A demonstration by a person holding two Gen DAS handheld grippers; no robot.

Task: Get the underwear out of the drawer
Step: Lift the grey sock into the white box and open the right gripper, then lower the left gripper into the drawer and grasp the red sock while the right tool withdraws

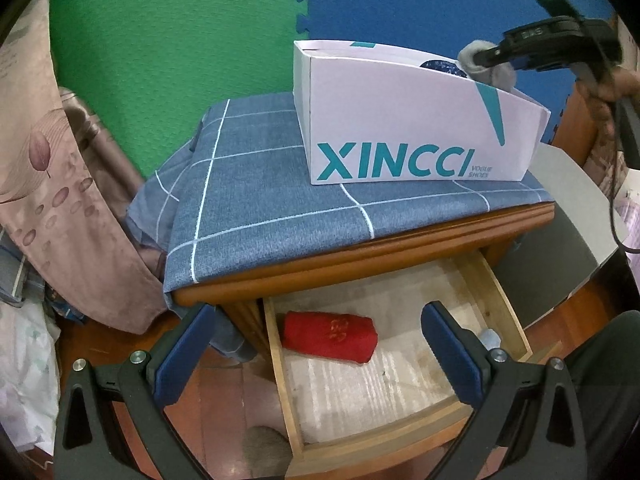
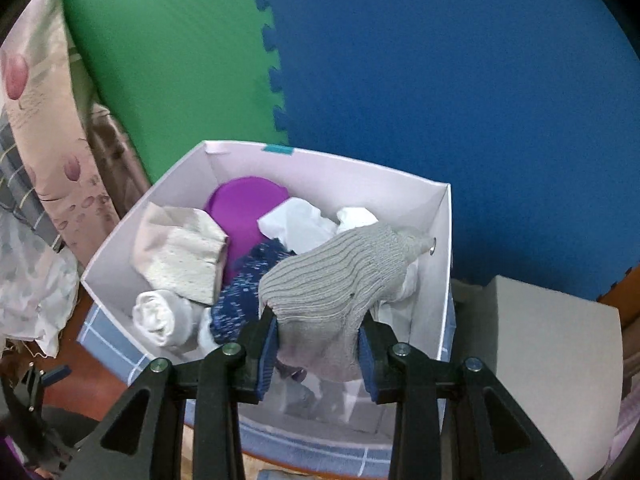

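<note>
A: What's the right gripper [image 2: 318, 342] doing?

B: Its blue pads pinch a grey ribbed knit garment [image 2: 336, 280], bunched between them. It hangs over the near right corner of the white shoe box [image 2: 442, 240].

A: And what is in the box?

B: A purple item [image 2: 244, 208] at the far side, a blue speckled garment [image 2: 248, 280] in the middle, a cream dotted piece [image 2: 180, 256] on the left, a white roll [image 2: 160, 316] near the front, and white cloth [image 2: 296, 224] at the far right.

A: And the left gripper [image 1: 316, 344]?

B: Spread wide, nothing between its pads, hovering above the open wooden drawer [image 1: 280, 364].

A: Anything in the drawer?

B: A red folded garment [image 1: 330, 336] lies at its far left end on the pale liner. Above it, the box marked XINCCI sits on the blue checked cloth [image 1: 256, 200] that covers the nightstand's top.
</note>
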